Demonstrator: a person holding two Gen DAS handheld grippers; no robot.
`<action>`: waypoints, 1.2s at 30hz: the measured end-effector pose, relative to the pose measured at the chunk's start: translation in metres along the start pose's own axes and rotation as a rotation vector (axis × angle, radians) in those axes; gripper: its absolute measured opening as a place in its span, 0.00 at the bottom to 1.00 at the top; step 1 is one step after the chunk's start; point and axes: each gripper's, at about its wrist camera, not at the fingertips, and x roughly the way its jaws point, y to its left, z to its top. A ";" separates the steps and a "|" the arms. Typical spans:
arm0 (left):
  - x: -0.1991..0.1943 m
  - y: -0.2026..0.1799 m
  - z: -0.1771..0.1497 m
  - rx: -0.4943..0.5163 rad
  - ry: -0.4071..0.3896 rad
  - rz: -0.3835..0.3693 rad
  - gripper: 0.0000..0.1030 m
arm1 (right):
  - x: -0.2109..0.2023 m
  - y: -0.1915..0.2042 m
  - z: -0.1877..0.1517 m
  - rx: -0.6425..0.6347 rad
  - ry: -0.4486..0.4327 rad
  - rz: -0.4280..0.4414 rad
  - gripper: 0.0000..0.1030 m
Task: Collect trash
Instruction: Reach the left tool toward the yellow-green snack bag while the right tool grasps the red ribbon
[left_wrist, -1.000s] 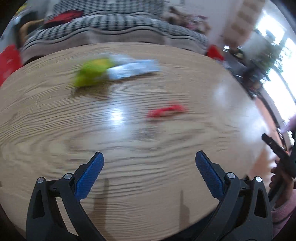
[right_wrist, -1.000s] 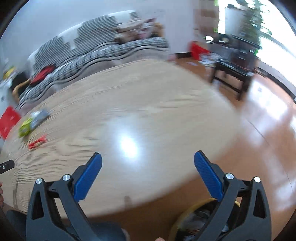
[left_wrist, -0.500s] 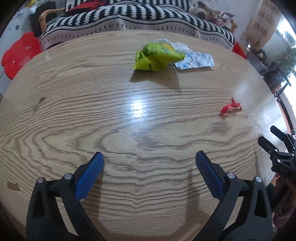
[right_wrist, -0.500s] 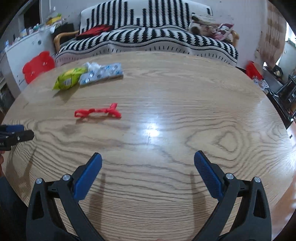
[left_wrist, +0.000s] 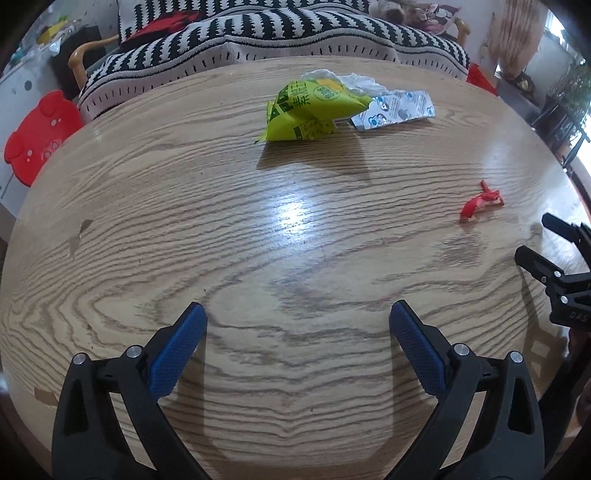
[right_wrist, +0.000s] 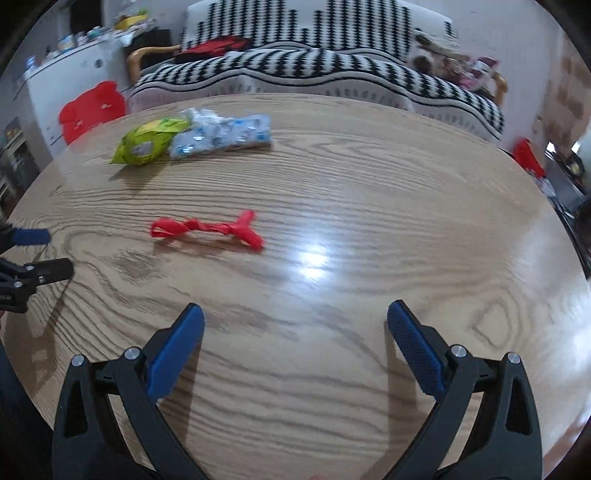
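A green snack bag (left_wrist: 312, 110) lies at the far side of the round wooden table (left_wrist: 184, 221), with a white and blue wrapper (left_wrist: 395, 110) and a crumpled white tissue (left_wrist: 354, 79) touching it. A red twisted scrap (left_wrist: 480, 201) lies apart to the right. In the right wrist view the red scrap (right_wrist: 207, 229) is ahead of centre, with the green bag (right_wrist: 147, 142) and the wrapper (right_wrist: 221, 134) farther back. My left gripper (left_wrist: 297, 321) is open and empty above the near table. My right gripper (right_wrist: 295, 321) is open and empty too.
A black and white striped sofa (left_wrist: 295, 40) stands behind the table. A red stool (left_wrist: 40, 136) is at the far left. The right gripper's fingers (left_wrist: 546, 266) show at the right edge of the left wrist view. The left gripper's fingers (right_wrist: 33, 236) show at the left edge of the right wrist view.
Both cameras have swung to face the table and the trash. The trash now looks nearer in both views. Both grippers stay open.
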 end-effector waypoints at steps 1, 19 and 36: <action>0.000 0.000 0.001 0.004 -0.004 -0.002 0.94 | 0.002 0.002 0.002 -0.022 -0.006 0.013 0.94; 0.020 0.002 0.037 0.027 -0.035 -0.011 0.95 | 0.029 0.022 0.042 -0.173 0.061 0.108 0.95; 0.046 0.004 0.086 0.091 -0.058 -0.044 0.95 | 0.045 0.034 0.064 -0.279 0.086 0.186 0.95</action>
